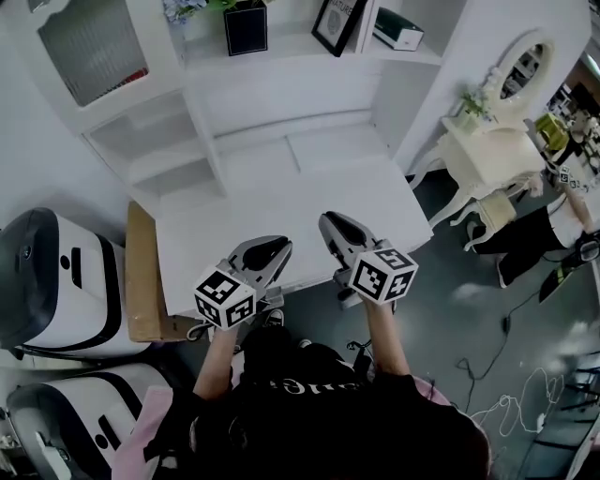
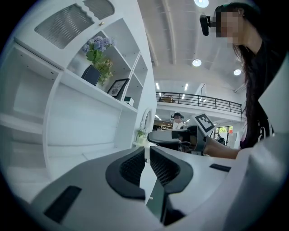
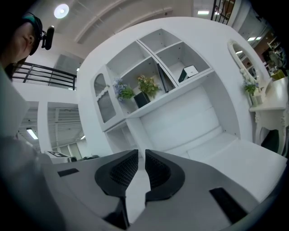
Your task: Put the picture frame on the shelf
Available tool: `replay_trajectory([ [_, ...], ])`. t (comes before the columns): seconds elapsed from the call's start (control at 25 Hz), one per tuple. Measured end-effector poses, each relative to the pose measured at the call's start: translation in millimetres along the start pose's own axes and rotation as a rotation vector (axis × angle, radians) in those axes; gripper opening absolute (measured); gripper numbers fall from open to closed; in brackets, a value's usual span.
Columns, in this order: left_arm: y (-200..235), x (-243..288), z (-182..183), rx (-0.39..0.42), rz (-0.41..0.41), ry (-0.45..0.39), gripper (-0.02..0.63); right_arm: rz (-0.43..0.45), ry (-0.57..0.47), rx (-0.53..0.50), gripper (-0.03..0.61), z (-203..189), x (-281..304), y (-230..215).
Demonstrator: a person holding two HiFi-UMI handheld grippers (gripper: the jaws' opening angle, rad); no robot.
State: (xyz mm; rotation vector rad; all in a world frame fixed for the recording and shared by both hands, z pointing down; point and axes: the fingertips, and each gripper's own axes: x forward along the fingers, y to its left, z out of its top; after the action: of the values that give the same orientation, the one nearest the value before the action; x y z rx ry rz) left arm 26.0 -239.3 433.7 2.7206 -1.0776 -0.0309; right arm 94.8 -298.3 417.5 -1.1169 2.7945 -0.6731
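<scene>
A black picture frame (image 1: 336, 23) leans upright on the upper shelf (image 1: 291, 42) of the white wall unit, between a black planter (image 1: 246, 26) and a small box (image 1: 397, 30). It also shows in the left gripper view, picture frame (image 2: 118, 88), and edge-on in the right gripper view, picture frame (image 3: 163, 77). Both grippers hover side by side over the front edge of the white desk (image 1: 281, 202), far below the frame. My left gripper (image 1: 281, 246) (image 2: 147, 151) is shut and empty. On my right gripper (image 1: 328, 220) (image 3: 141, 153) the jaws stand a narrow slit apart with nothing between them.
Lower cubbies (image 1: 159, 150) sit at the unit's left. A cream vanity table with an oval mirror (image 1: 487, 141) stands to the right, with a person (image 1: 553, 220) beside it. Two white-and-black machines (image 1: 56, 281) and a cardboard sheet (image 1: 142, 272) lie left of the desk.
</scene>
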Motion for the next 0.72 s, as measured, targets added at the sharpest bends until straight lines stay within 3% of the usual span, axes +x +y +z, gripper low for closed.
replay_trajectory([
  [0.36,-53,-34,-42,-0.046,0.069,0.03,0.046,0.078,0.079,0.071,0.071,-62,-49,31],
  [0.72,-71,-73,-62,-0.071,0.162,0.035,0.046,0.162,0.149,0.099,0.066,-102,-66,62],
])
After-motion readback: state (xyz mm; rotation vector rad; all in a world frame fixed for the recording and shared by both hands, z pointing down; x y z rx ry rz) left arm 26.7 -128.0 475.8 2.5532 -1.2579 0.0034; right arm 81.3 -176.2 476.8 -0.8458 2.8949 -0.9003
